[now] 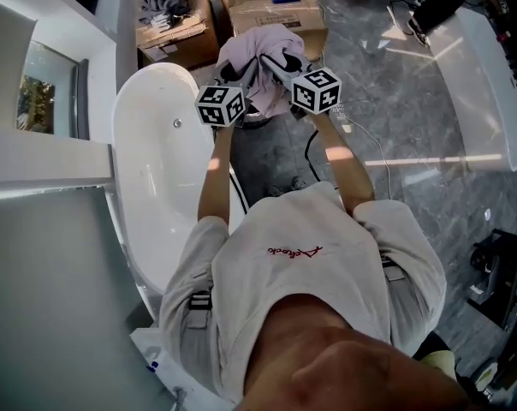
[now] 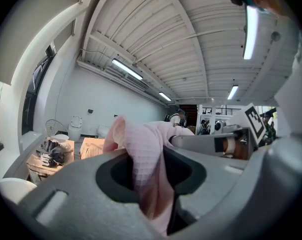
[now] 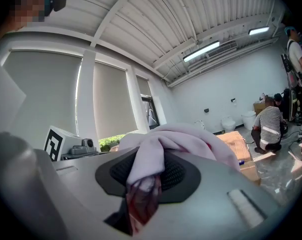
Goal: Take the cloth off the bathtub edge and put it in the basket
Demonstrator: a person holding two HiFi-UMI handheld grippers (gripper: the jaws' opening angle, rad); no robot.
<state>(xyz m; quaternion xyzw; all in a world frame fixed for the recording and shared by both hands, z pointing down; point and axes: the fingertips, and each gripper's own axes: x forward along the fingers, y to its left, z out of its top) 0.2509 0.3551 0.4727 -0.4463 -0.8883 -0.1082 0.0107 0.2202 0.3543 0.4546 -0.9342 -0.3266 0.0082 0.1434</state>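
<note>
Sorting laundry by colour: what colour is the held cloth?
The cloth is pale pink, finely gridded; best in the left gripper view.

The person wears a loose, off-white, short-sleeved T-shirt (image 1: 327, 298) with a small line of red script (image 1: 294, 252) across the chest. A dark strap (image 1: 200, 300) with a buckle sits at each side of it. The left gripper (image 2: 153, 184) and the right gripper (image 3: 141, 194) have smooth grey moulded jaws. Each jaw has a black oval pad (image 3: 176, 176) set into it, and the right gripper's pads have a fine mesh texture. Each gripper carries a white cube (image 1: 317, 90) with black square markers on every face that shows.
</note>
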